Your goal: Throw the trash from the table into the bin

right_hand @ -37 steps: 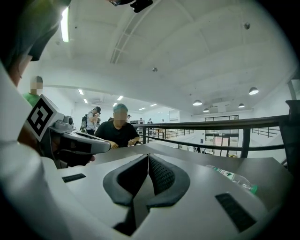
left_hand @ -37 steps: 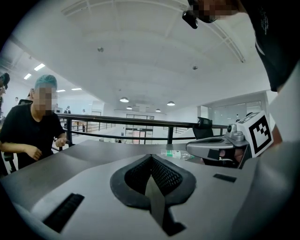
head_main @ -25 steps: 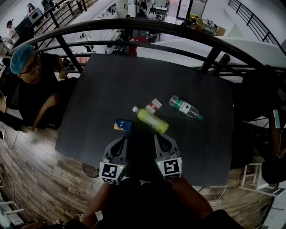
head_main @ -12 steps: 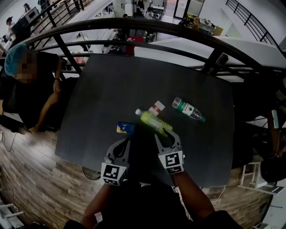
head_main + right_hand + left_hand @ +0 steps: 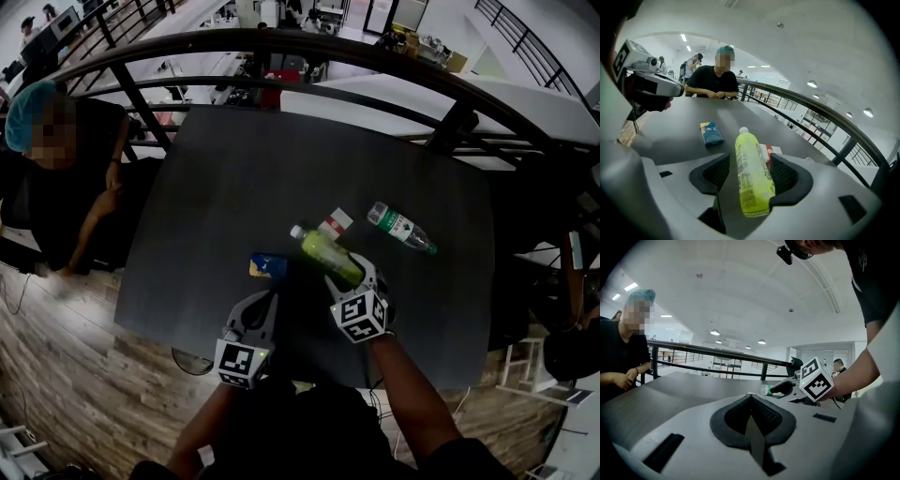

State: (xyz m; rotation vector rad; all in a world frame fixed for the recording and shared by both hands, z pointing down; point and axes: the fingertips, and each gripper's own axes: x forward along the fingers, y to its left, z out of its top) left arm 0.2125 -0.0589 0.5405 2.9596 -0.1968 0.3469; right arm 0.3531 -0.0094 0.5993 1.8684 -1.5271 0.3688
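Right gripper [image 5: 360, 281] advanced, jaws opening astride green bottle [image 5: 326, 253], hiding base; left gripper [image 5: 258, 306] closed.

My left gripper [image 5: 263, 306] sits low and close in front of me, pointing nearly level. Its jaws are pressed together with nothing between them, and my left forearm [image 5: 200, 429] runs straight back to my body. My right gripper [image 5: 359, 274] reaches further forward, tipped downward and rolled a little, so its marker cube [image 5: 359, 317] sits askew. Its jaws have just been opening and now stand apart, with the yellow-green bottle [image 5: 328, 253] lying between them, unclamped. My right forearm [image 5: 405, 398] stretches out behind it.
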